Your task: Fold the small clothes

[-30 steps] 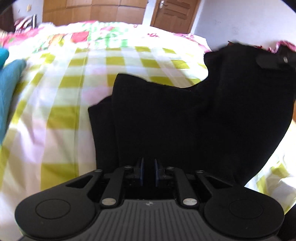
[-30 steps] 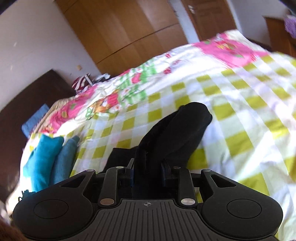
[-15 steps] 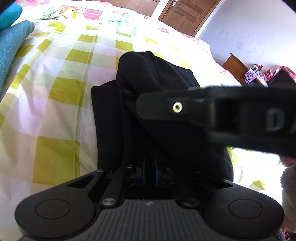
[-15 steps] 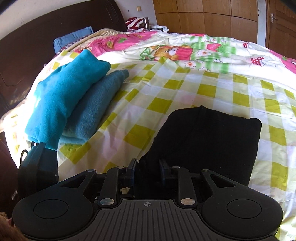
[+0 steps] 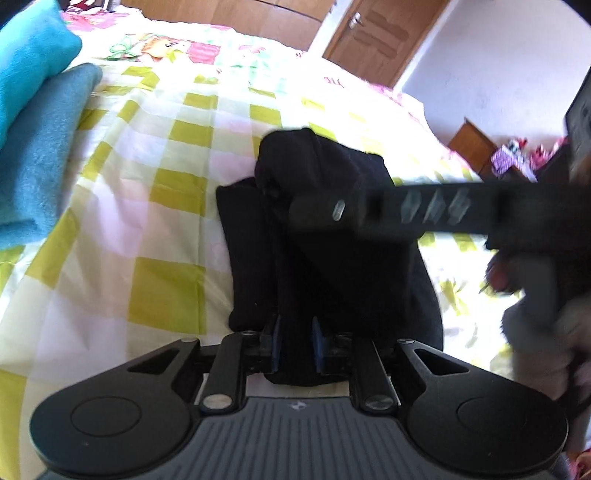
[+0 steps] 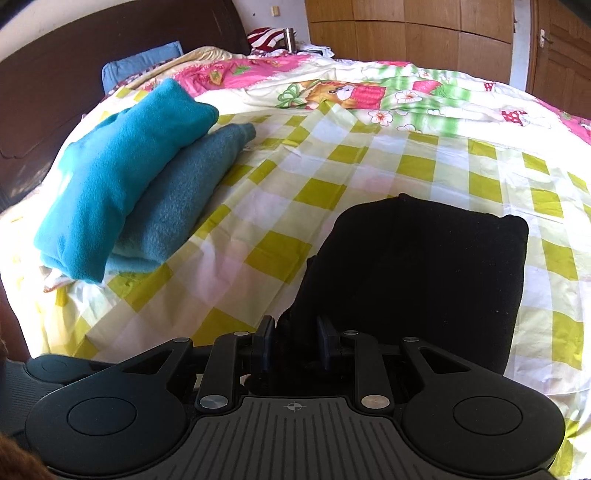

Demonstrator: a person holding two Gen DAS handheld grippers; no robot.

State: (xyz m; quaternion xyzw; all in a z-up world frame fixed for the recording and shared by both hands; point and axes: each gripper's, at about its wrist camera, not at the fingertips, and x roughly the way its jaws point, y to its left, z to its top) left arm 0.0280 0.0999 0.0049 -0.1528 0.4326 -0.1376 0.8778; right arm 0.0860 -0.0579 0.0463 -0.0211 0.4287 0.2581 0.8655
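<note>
Here is the black garment [image 5: 332, 236], lying folded on the bed [image 5: 155, 206], on the yellow-and-white checked cover, towards the near edge. In the left wrist view it shows as a narrow stack with a lower layer peeking out on its left side and a rounded hump at the far end.

The left hand-held gripper [image 5: 295, 345] sits at the near end of the cloth, and its jaws are opening right now. Black fabric lies between the blue pads [image 5: 275, 343], and there is a sliver of gap on either side, so the pads look to be coming off the cloth.

The right hand-held gripper [image 6: 294, 341] is at the near left corner of the garment in its own view, its jaws narrowly apart with a thick bunch of black fabric filling the space between them — clamped on the cloth. In the left wrist view that same right tool reaches across the garment from the right, blurred, with the person's hand [image 5: 535, 295] behind it.

Off to the left, well apart from the black garment, two folded teal fleece pieces [image 6: 122, 195] rest one on the other near the dark headboard [image 6: 55, 74]. A wooden wardrobe [image 6: 406, 29] lines the far wall.
</note>
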